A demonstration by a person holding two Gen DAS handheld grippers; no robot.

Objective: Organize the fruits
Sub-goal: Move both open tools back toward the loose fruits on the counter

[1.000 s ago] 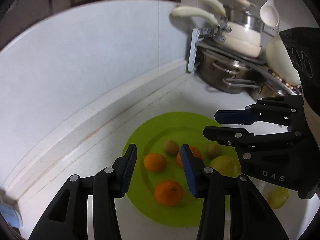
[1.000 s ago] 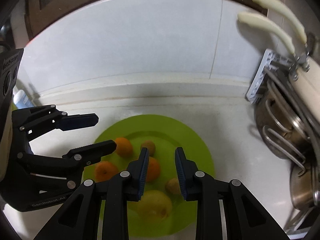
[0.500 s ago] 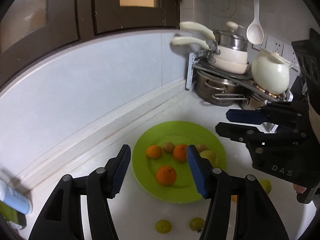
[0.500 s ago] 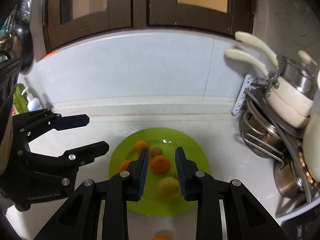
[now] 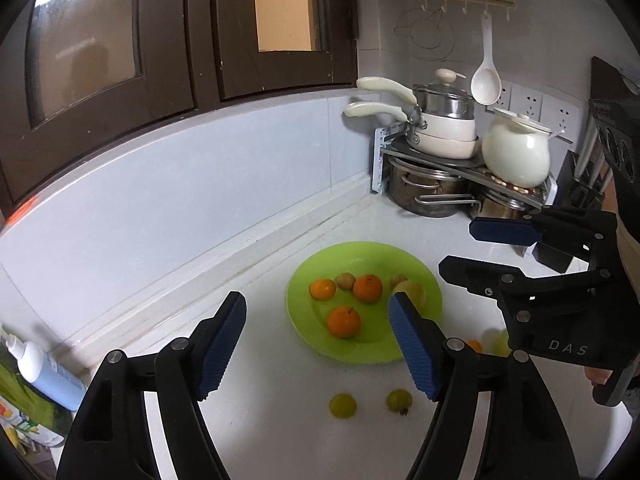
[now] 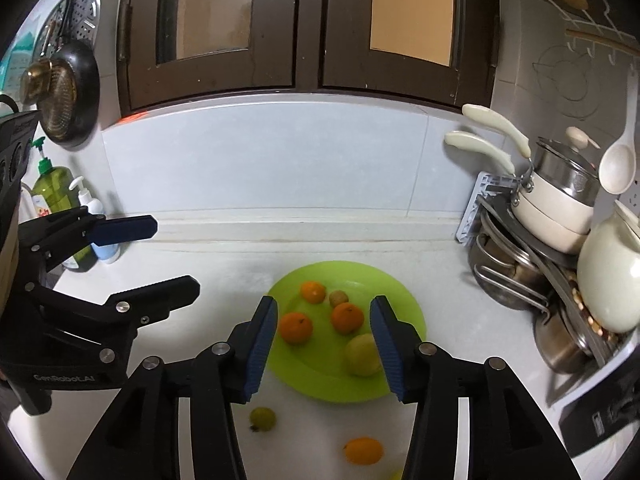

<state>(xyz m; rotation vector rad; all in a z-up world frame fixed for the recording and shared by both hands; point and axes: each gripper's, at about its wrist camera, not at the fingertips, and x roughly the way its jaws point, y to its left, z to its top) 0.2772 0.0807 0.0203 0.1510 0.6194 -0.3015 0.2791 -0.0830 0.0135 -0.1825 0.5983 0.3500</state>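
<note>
A green plate (image 5: 430, 280) (image 6: 412, 304) on the white counter holds three oranges (image 5: 343, 322) (image 6: 347, 318), two small brown fruits (image 5: 345, 281) and a yellow-green fruit (image 6: 362, 354). Loose on the counter lie two small yellow-green fruits (image 5: 342, 405) (image 5: 399, 400), one also in the right wrist view (image 6: 263, 418), and an orange (image 6: 363, 450). My left gripper (image 5: 316, 346) is open and empty, high above the plate's near side. My right gripper (image 6: 323, 350) is open and empty above the plate; it shows at the right of the left wrist view (image 5: 472, 248).
A rack of steel pots, cream pans (image 5: 440, 136) and a white jar (image 5: 516, 152) fills the right corner. Soap bottles (image 6: 60, 200) stand at the left by the wall. A dark window frame runs above the backsplash.
Both grippers have pulled up and back from the plate, and both have opened wider. Loose fruits on the counter have come into view.
</note>
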